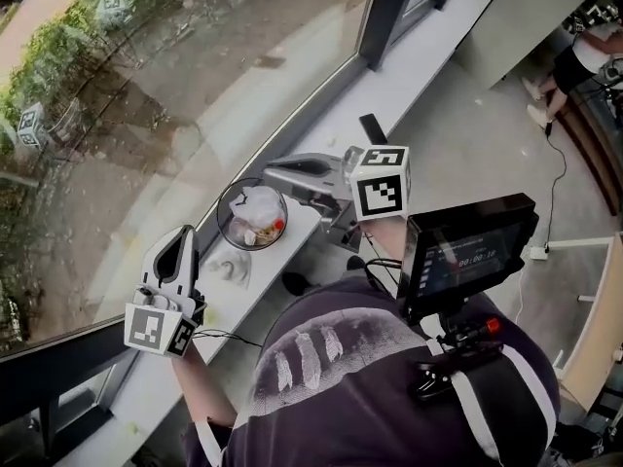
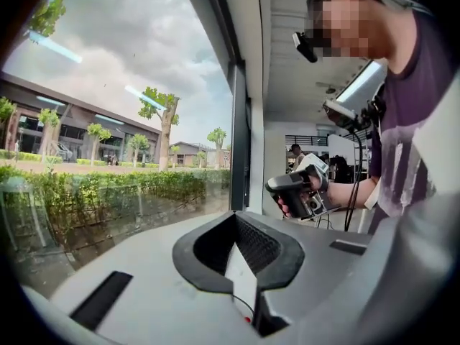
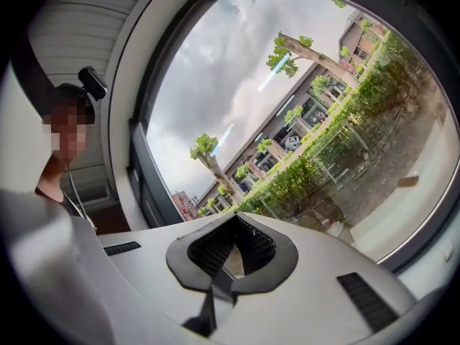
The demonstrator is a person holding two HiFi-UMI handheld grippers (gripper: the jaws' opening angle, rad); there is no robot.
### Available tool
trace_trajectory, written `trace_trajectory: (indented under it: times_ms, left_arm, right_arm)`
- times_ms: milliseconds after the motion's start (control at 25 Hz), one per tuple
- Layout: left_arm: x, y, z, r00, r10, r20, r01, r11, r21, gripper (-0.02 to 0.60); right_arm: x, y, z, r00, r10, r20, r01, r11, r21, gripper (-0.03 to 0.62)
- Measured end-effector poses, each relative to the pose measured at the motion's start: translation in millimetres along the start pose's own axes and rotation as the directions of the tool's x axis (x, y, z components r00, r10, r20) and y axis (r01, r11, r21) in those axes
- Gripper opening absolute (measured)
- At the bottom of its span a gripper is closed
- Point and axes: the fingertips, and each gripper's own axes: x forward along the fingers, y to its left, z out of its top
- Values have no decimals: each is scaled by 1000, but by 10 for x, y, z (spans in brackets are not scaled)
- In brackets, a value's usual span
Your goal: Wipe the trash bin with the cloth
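I stand at a long white window ledge point(image 1: 409, 76) and I hold one claw in each hand.

My left claw point(image 1: 182, 239) has its two jaws pressed fully together, and nothing is between them. In the left gripper view point(image 2: 241, 254) the black ribbed pads meet and only a pale gap shows behind them. This claw hangs over the ledge with its tip pointing toward 12 o'clock, and its marker cube point(image 1: 156, 329) is at the 6 o'clock end.

My right claw point(image 1: 275, 175) is also closed and it is empty. The right gripper view point(image 3: 231, 254) shows its pads together, with only the window glass and green hedges beyond. Its tip points toward 9 o'clock.

The small round transparent trash bin with a dark rim point(image 1: 226, 224) stands upright on the ledge. Crumpled white paper and a small red piece lie inside it. The right claw is near the bin, at its 2 o'clock, and I cannot tell whether they touch.

The pale crumpled cloth point(image 1: 231, 267) lies on the ledge just beside the bin, at the bin's 7 o'clock. No claw holds it. The left claw is just beside the cloth, at its 9 o'clock.

A flat black rectangular object point(image 1: 372, 127) lies further along the ledge, at 1 o'clock from the bin.
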Motion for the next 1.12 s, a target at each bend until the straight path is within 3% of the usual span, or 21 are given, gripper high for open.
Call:
trace_trajectory:
  times_ms: [240,520,920,1120]
  left_arm:
    - [145,-148,125,999,35,2,-35,999,34,-3]
    - [1002,-1357,403,997,-76,-24,79,990,121,-3]
    - [1040,-1553,418,992,-124,8,123,989,84,-3]
    - [941,-1795,194,996,-70,-48,74,993,91,-3]
  right_arm:
    - [-169,71,88,999,53,6,-52,997,-60,-2]
    - [-1388,-117,409,994,63,85,-59,997,-48,-2]
    - [-1477,-155,352,995,48,89,-42,997,-66,-2]
    - [-1683,-194,125,994,66,89,-62,997,-48,-2]
